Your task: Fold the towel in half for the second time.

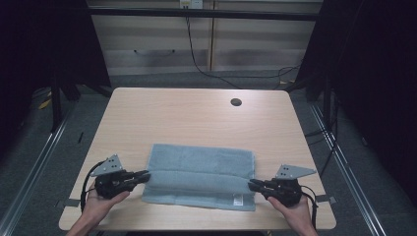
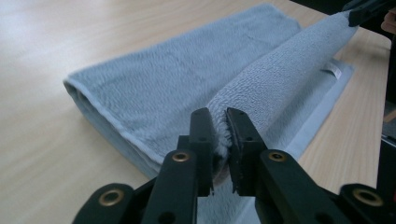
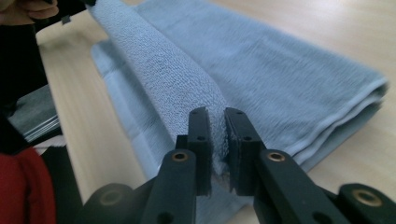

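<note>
Surface: pale wooden table (image 1: 196, 113), dark curtains at both sides.
High view: folded grey-blue towel (image 1: 201, 174) lies near the front edge, white label at its right corner; left gripper (image 1: 143, 176) and right gripper (image 1: 253, 184) at its two ends.
Left gripper view: jaws nearly closed on a raised terry fold, seemingly pinched.
Right gripper view: jaws narrow around the fold's other end.

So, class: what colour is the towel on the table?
Light blue-grey, plain terry with no pattern. The towel shows best in the left gripper view.
</note>
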Tool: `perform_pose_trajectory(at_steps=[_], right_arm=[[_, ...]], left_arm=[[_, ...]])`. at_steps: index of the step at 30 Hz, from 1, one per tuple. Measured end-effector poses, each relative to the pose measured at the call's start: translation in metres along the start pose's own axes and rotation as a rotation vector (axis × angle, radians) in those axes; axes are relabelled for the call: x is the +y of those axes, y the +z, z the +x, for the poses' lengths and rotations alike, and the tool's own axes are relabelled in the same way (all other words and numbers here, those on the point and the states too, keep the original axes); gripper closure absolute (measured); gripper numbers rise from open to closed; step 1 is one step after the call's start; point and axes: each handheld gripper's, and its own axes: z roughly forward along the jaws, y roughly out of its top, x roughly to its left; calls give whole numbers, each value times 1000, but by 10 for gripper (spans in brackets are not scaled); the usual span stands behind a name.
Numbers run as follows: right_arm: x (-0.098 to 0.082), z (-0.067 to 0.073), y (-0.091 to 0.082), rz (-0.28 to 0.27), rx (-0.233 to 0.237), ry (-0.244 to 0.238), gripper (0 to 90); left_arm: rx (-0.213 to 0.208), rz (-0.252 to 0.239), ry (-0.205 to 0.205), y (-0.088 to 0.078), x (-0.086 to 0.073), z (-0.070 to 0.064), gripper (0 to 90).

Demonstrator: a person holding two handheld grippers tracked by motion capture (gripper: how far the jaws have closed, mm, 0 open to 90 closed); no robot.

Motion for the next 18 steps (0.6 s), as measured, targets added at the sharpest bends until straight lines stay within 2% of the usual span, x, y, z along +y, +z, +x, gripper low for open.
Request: perform_pose_trajectory(at_steps=[2,3,5,8,10,13,15,16,18], right_arm=[[-5,3,-1,-2,0,12,743],[-6,4,-2,-11,5,12,733],[-7,4,-8,-56,14,32,680],[-7,2,-16,-99,-41,52,605],[-10,-2,-18,-123,-73,76,601],[-14,-7,-20,-139,-163,95,548],[-16,-11,-24,-147,-209,103,525],[-18,-13,-25,-148,-234,108,517],[-24,-17,-25,-123,-275,108,506]], left_arm=[[-41,-28,-46,-6,-2,0,767],[-46,-40,-53,-9,-4,-1,757],[-25,-46,-46,-17,-7,-4,697],[24,-84,-77,-30,-15,1,595],[56,-96,-105,-34,-18,7,568],[146,-65,-130,-34,-24,19,455],[179,-54,-153,-33,-30,26,429],[198,-38,-144,-32,-32,28,409],[215,-25,-157,-30,-36,32,423]])
